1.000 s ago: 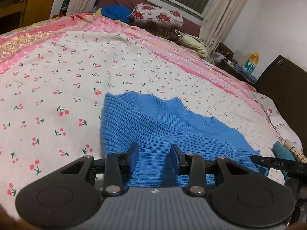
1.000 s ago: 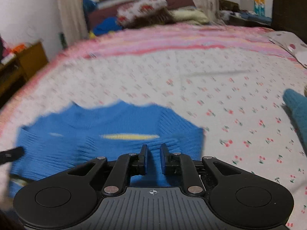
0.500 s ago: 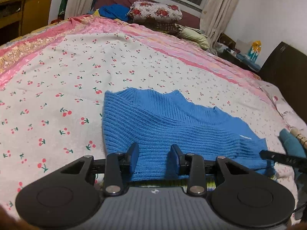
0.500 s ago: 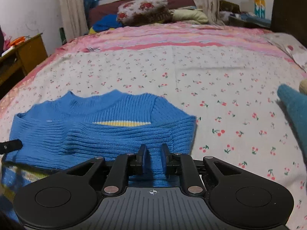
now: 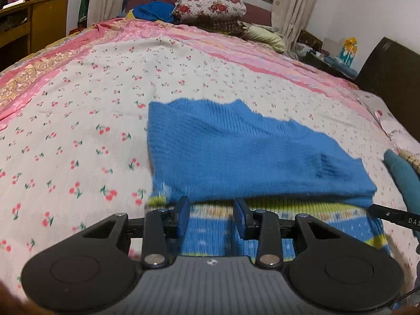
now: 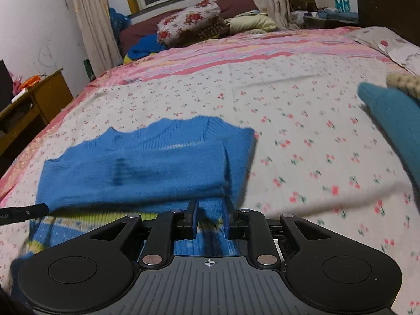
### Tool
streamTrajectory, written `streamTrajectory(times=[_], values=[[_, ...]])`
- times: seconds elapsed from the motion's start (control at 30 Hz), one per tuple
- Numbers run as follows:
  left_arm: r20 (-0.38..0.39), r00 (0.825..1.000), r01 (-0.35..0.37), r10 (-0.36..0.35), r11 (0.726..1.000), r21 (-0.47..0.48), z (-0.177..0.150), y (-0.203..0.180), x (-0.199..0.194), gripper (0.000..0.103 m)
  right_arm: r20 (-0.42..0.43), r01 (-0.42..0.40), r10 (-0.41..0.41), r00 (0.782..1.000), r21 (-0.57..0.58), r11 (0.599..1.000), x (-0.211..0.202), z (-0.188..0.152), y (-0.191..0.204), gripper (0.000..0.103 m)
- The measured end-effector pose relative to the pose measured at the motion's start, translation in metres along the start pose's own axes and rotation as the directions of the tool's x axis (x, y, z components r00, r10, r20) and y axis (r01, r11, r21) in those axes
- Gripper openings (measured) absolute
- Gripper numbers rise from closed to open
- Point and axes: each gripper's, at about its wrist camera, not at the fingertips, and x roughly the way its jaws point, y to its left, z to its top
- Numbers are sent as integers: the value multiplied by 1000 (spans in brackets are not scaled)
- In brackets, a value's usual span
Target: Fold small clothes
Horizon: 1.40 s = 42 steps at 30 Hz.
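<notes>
A blue ribbed sweater point(image 5: 236, 152) lies on the cherry-print bedsheet point(image 5: 78, 131), its plain blue upper part folded over a lower part with yellow-green stripes point(image 5: 288, 210). My left gripper point(image 5: 211, 204) hovers open over the near left part of the sweater, with nothing between its pads. In the right wrist view the sweater point(image 6: 147, 168) fills the left half. My right gripper point(image 6: 211, 204) is over its near right edge with its jaws opening. Blue knit shows in the gap, and the pads stand apart from it. Each view shows the tip of the other gripper at its edge.
A teal garment point(image 6: 393, 120) lies on the bed to the right of the sweater. Floral pillows point(image 5: 210, 8) and more blue cloth sit at the far end under the window. A wooden desk point(image 5: 34, 23) stands to the left, a dark headboard point(image 5: 393, 73) to the right.
Both grippers have drawn back toward the near edge of the sweater, so its striped lower part now shows. The right jaws have widened. The left jaws keep the same gap.
</notes>
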Motion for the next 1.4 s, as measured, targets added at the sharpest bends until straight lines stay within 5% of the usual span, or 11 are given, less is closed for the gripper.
streamTrajectory(times=[0.6,1.1,1.4], values=[[-88,996,18,-12,998,66,-50,-8,-49,42,-84,-26,28,996,22,999,-55,-53,-12,24],[-220,975,37,-26,998,47,-93,5,-99,42,-204,-36,39,978,21,999,-95,-82,-20,27],[-264,963,-43,57,997,57,-103,3,-115,42,-275,-52,54,960,14,999,-119,-100,-22,30]])
